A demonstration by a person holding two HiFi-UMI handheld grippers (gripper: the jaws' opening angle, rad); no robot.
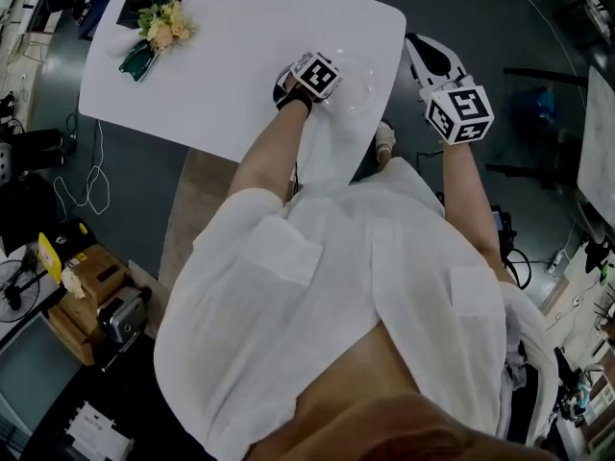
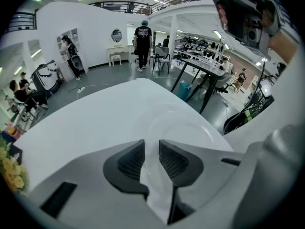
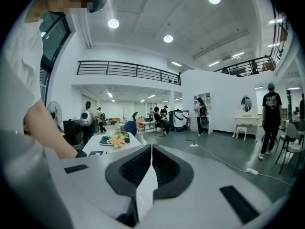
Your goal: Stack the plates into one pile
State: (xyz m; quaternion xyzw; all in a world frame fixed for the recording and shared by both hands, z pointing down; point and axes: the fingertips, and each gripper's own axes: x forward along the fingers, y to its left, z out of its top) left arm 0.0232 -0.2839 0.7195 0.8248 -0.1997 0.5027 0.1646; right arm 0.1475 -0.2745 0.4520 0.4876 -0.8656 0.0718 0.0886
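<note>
Glass plate (image 1: 354,84), clear, lies at the table's (image 1: 240,46) near right corner. Left gripper (image 2: 151,159) is over its rim, jaws narrowly apart, not pinching. Right gripper (image 3: 151,168) is beyond the table's right edge, jaws together, empty. Plate judged rigid, slick and breakable; pinch the rim squarely.

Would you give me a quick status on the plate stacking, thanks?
Left gripper open at plate rim. Right gripper shut, empty, off table. Bouquet far off, nothing blocking.

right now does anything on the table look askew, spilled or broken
Nothing stands out. The clear glass plate lies flat on the white table, and the bunch of pale flowers lies tidy at its far left corner.
</note>
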